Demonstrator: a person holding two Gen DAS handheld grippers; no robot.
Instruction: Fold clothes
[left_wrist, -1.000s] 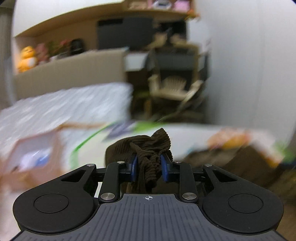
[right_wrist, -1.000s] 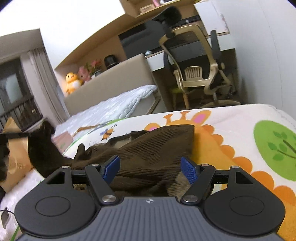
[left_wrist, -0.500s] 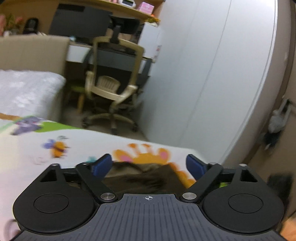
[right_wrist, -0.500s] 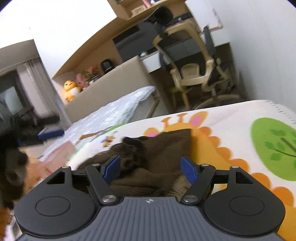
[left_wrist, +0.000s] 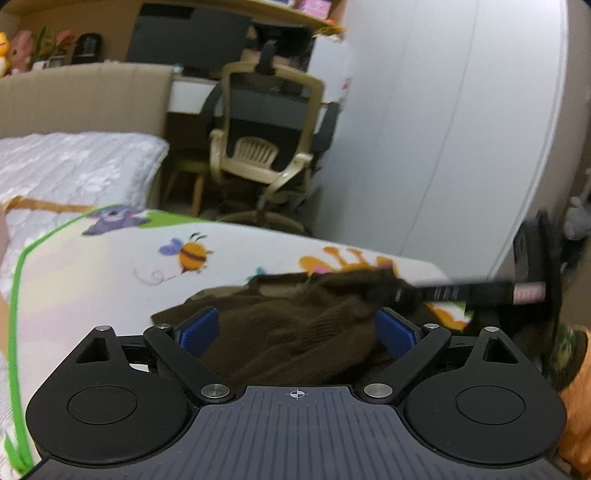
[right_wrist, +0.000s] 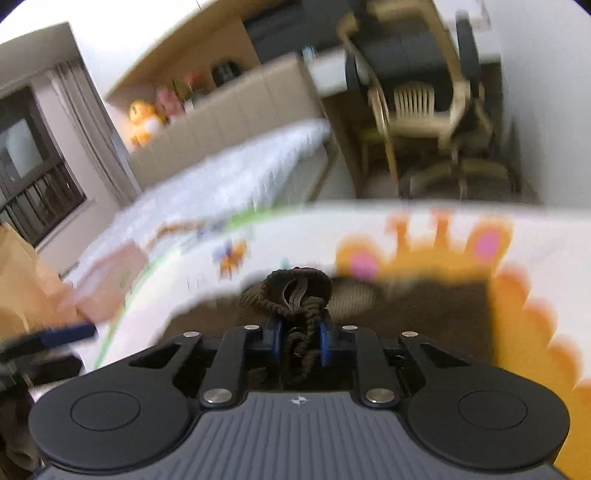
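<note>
Brown knit garment (left_wrist: 295, 332): crumpled on cartoon-print play mat (left_wrist: 92, 280), directly ahead of both grippers. Left gripper (left_wrist: 297, 330): 2 blue pads spread wide, nothing between them, fabric beneath. Right gripper (right_wrist: 301, 341): clenched on a bunched fold of the garment. Behind mat: white quilted bed (left_wrist: 74, 162). Beyond: beige office chair (left_wrist: 266, 147).

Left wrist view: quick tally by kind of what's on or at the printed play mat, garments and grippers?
Brown ribbed knit garment: 1
Grippers: 2, namely the open left gripper over the garment, and the right gripper reaching in from the right, gripping its far edge
Total: 3
</note>
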